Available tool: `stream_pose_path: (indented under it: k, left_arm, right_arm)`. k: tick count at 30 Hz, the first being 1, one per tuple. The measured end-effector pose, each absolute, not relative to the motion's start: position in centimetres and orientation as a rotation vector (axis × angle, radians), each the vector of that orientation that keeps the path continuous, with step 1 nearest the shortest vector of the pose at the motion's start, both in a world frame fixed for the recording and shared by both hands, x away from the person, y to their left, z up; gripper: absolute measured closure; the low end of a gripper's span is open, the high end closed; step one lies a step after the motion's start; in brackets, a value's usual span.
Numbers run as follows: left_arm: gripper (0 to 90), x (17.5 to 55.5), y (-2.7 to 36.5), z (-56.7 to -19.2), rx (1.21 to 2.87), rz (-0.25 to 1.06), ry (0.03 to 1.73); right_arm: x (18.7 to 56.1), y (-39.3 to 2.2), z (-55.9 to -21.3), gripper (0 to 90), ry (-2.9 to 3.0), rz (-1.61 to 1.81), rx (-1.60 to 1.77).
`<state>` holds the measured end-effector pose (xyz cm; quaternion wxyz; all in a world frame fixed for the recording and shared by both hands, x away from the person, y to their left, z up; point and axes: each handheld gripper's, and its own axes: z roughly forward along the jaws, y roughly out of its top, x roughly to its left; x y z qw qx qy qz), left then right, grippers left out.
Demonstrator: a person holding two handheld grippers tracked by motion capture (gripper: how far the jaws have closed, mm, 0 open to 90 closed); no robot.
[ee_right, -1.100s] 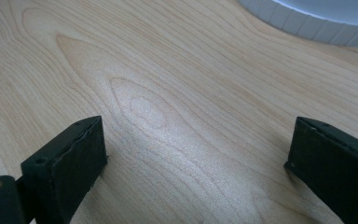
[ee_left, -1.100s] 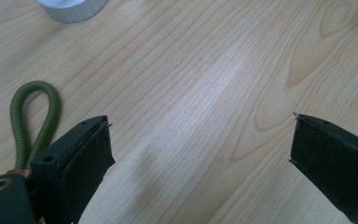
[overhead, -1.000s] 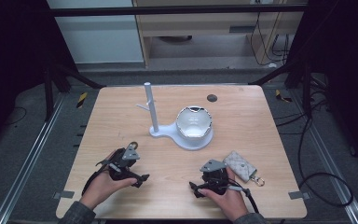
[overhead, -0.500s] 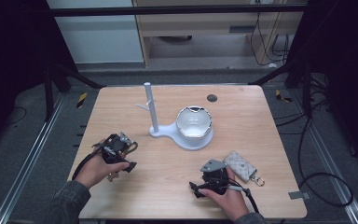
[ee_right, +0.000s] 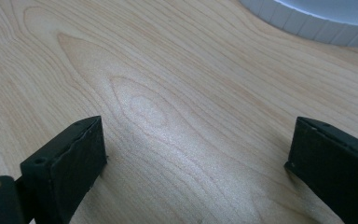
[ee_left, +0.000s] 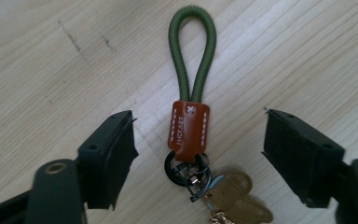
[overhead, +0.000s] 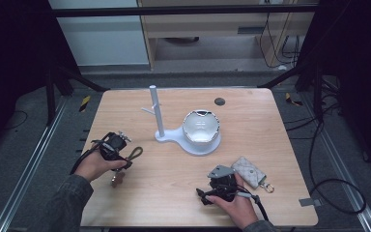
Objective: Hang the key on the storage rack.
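Left tool sits over the keychain near the worktop's left edge. Its jaws have just been closing but aren't touching it yet: the brown leather tab lies between them, green cord loop pointing away, keys toward the camera. Right tool is spread over bare wood at the front right, grey key pouch just beside it, possibly touching the hand. White stand with bowl at centre.
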<state>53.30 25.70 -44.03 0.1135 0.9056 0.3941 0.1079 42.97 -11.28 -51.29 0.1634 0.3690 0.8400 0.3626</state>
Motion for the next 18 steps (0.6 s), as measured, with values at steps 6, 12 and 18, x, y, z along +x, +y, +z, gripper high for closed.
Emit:
stream_pose_path:
  k: [6,12,18]
  left_arm:
    - [38.2,53.8,26.1,-43.9,2.681,0.289,1.138]
    - [47.0,54.0,26.0,-44.6,2.73,0.25,1.111]
    - [54.5,54.4,25.9,-45.2,2.743,0.22,1.079]
  right_arm:
    - [43.0,-11.3,-51.3,4.0,2.395,1.032,1.053]
    - [43.0,-11.3,-51.3,4.0,2.397,1.032,1.051]
    - [43.0,-11.3,-51.3,4.0,2.397,1.033,1.05]
